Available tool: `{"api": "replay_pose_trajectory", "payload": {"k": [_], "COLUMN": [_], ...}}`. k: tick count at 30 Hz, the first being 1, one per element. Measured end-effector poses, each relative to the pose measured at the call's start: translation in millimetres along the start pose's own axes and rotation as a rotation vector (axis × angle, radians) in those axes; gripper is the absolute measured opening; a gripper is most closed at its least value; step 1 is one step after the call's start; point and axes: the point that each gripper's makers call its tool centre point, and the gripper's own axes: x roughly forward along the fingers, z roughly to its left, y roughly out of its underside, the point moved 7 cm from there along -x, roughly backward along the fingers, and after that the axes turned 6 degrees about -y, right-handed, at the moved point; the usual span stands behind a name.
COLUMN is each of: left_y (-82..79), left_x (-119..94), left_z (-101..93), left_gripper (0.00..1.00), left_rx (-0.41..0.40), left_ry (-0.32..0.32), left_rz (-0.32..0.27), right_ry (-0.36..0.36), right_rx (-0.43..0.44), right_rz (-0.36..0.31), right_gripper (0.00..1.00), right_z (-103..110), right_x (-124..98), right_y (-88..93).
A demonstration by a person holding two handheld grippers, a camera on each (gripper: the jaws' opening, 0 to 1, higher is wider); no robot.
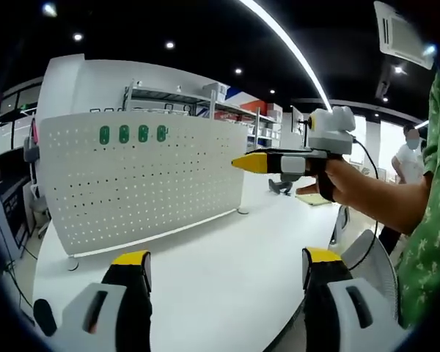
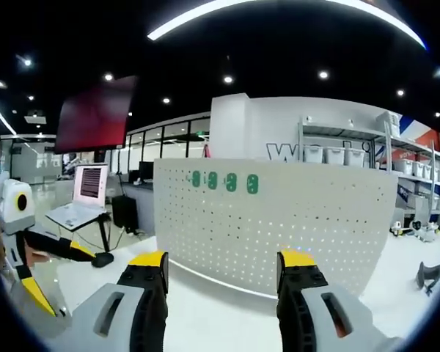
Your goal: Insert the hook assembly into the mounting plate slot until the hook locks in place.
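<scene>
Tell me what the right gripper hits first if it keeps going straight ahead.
Likely the white pegboard panel, below its green hooks. The right gripper is open and empty; depth is unclear.

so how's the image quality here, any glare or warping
Left gripper view: fisheye bows the pegboard and the white table; the ceiling light strip blows out, and the right tool looks soft. Right gripper view: the same curve on the pegboard, a bright ceiling strip, dark ceiling.

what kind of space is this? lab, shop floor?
Probably an open-plan lab or workshop: a white pegboard panel stands on a white table, metal shelving with storage bins behind, and a laptop on a stand.
</scene>
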Motion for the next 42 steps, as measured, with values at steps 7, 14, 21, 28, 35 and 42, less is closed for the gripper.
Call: {"api": "replay_pose_trajectory", "payload": {"k": [7, 14, 21, 28, 35, 42], "left_y": [2.9, 7.4, 1.0, 0.1, 0.8, -0.9], "left_x": [-9.4, -19.9, -30.8, -34.3, -32.4, -30.7], "left_z": [-2.0, -1.8, 6.2, 10.9, 13.4, 16.6], "left_gripper": [0.87, 0.90, 0.93, 1.00, 1.00, 1.00], "left_rx": [-0.017, -0.014, -0.010, -0.070, -0.069, -0.062], "left_ry": [-0.055, -0.159, -0.291, -0.345, -0.363, -0.364], "left_rz": [-0.026, -0.068, -0.149, -0.214, -0.214, -0.207], "right_ry": [-0.013, -0.007, -0.013, -0.007, -0.004, 0.011], "right_rx": [0.017, 0.016, 0.001, -0.007, -0.018, -0.033], "right_rz": [0.008, 0.015, -0.023, -0.050, -0.041, -0.063], "right_gripper": [0.60, 0.60, 0.63, 0.85, 0.93, 1.00], "right_z": [9.2, 14.4, 23.7, 27.5, 28.8, 26.1], "right_x": [-28.5, -54.5, -73.1, -75.2, -70.7, -67.8], "right_y": [14.3, 28.0, 36.3, 40.7, 42.2, 38.8]}}
